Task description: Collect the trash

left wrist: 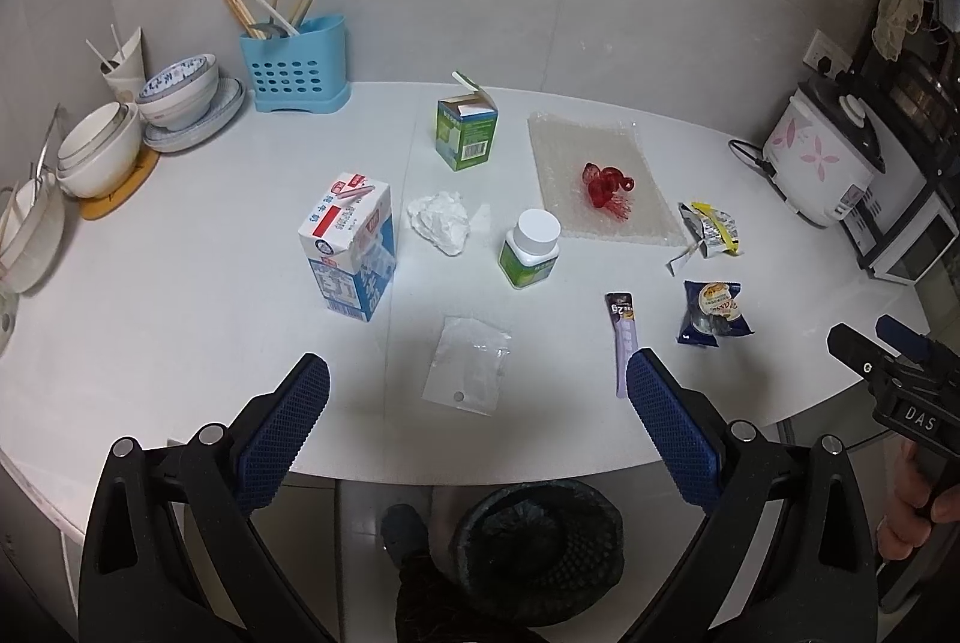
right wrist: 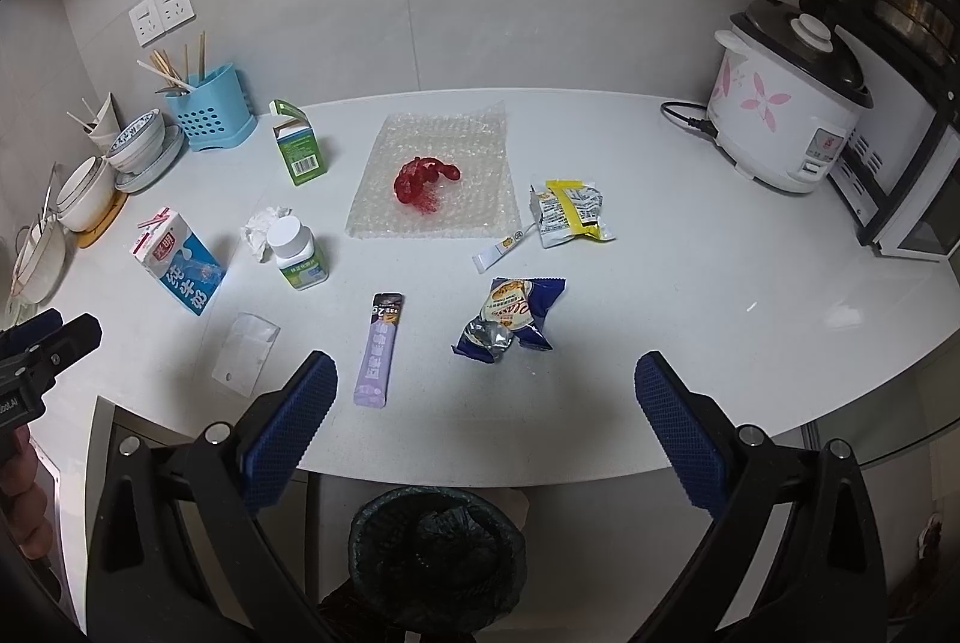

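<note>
Trash scattered on counter (left wrist: 180,319) ahead of both jaws | left gripper (left wrist: 478,386) wide, clear bag (left wrist: 468,366) between fingers | right gripper (right wrist: 486,384) wide, empty | risk: flimsy bag slips, misses bin (left wrist: 536,547) below

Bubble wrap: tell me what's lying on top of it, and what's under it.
On the bubble wrap lies a crumpled red plastic piece, near its middle. Nothing else rests on it. Underneath, only the white counter shows faintly through; anything directly beneath the red piece is hidden.
</note>
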{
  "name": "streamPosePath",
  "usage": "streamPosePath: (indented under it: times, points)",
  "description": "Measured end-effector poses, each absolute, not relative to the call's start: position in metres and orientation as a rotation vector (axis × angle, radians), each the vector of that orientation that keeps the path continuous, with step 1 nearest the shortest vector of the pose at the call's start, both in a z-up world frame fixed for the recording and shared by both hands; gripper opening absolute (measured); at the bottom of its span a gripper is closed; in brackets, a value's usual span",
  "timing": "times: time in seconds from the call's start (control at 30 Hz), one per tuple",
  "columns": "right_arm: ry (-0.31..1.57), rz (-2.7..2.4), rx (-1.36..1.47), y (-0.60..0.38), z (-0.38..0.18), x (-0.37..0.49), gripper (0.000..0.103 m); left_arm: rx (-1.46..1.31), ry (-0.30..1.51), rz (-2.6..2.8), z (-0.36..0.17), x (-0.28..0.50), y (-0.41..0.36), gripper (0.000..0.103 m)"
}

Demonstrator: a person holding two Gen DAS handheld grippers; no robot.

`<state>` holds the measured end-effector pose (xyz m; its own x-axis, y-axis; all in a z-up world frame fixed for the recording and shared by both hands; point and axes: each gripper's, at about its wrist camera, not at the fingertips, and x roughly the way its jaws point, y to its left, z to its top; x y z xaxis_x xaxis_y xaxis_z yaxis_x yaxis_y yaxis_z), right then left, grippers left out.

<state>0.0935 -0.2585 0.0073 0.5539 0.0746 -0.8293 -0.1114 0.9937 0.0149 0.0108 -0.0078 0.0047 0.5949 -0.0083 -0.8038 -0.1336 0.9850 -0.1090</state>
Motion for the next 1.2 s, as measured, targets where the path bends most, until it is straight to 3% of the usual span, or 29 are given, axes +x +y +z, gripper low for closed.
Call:
streamPosePath:
  times: [0.97, 1.2]
  points:
    - [1.244, -0.015, -0.045, -0.252, -0.101, 0.217, 0.096, -0.146, 1.013, 0.127, -0.082, 0.118, 0.087, 0.097]
    - [1.343, -0.064, -0.002, -0.261, -0.135, 0.238, 0.090, -0.133, 1.033, 0.104, -0.100, 0.135, 0.090, 0.096]
